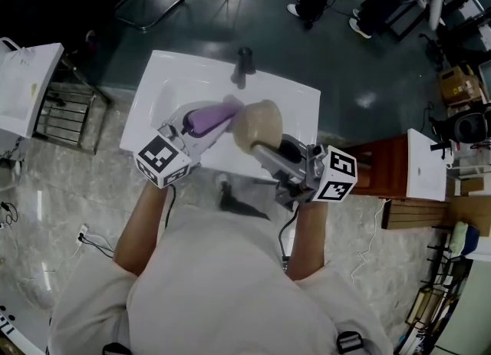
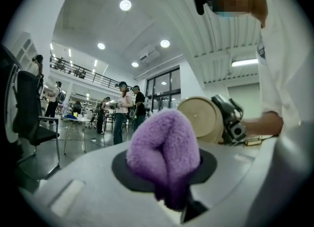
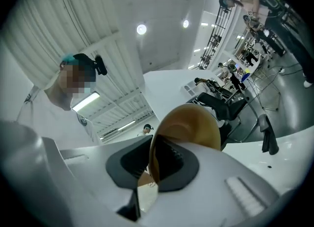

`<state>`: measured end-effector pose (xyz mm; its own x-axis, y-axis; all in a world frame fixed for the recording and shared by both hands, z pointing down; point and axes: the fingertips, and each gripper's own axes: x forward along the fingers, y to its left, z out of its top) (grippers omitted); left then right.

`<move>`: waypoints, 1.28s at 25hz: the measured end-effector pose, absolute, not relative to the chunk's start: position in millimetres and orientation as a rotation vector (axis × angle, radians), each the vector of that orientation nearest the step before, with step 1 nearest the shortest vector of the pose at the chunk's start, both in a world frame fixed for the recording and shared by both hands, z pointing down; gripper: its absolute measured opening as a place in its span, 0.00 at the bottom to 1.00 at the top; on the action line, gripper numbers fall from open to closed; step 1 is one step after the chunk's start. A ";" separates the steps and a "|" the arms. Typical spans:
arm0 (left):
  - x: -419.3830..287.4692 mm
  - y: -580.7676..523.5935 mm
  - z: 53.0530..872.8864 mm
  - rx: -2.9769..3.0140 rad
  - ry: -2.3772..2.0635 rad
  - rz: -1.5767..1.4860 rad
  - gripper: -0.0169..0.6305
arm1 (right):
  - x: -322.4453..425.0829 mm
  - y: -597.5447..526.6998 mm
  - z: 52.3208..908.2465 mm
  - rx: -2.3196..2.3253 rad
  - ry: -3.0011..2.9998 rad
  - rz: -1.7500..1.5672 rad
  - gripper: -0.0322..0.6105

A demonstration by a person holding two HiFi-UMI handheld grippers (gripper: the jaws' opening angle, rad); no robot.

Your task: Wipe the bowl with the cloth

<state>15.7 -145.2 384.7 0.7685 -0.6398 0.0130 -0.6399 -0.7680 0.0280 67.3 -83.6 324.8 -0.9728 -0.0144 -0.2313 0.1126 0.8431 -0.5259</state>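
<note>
Right gripper [image 3: 154,167]: fingers [image 3: 174,164] narrow, clamped on the bowl [image 3: 191,128] rim, one pad inside the wall and one outside. The bowl is tan and held on edge above the sink [image 1: 184,70], clear of it. Its hollow faces the right gripper; nothing shows in it but the inner finger pad. From the left gripper view its round underside [image 2: 198,118] faces the camera.

Left gripper [image 2: 167,182]: fingers closed on a purple cloth [image 2: 164,147], which bulges out past the tips as a folded wad.

Head view: left gripper [image 1: 198,122] and right gripper [image 1: 268,146] are both raised over the sink, tips angled toward each other. The cloth [image 1: 209,117] sits just beside the bowl [image 1: 257,125], on the bowl's outer side. Cannot tell whether the two touch.

The sink is white and rectangular. A dark tap [image 1: 244,64] stands at its far edge.
</note>
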 end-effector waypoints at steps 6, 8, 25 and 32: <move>29.7 -133.5 391.9 2.931 -0.963 0.001 0.19 | 69.3 -103.2 324.2 -0.037 2.757 -0.828 0.09; 33.4 -130.6 392.2 2.927 -0.950 -0.010 0.19 | 68.8 -107.7 326.3 -0.072 2.754 -0.834 0.09; 46.8 -114.4 359.7 3.043 -0.913 -0.024 0.19 | 65.3 -120.7 373.9 -0.384 3.019 -0.773 0.09; 28.7 -128.5 346.2 3.067 -1.021 0.004 0.19 | 57.6 -95.1 369.2 -0.140 3.045 -0.764 0.09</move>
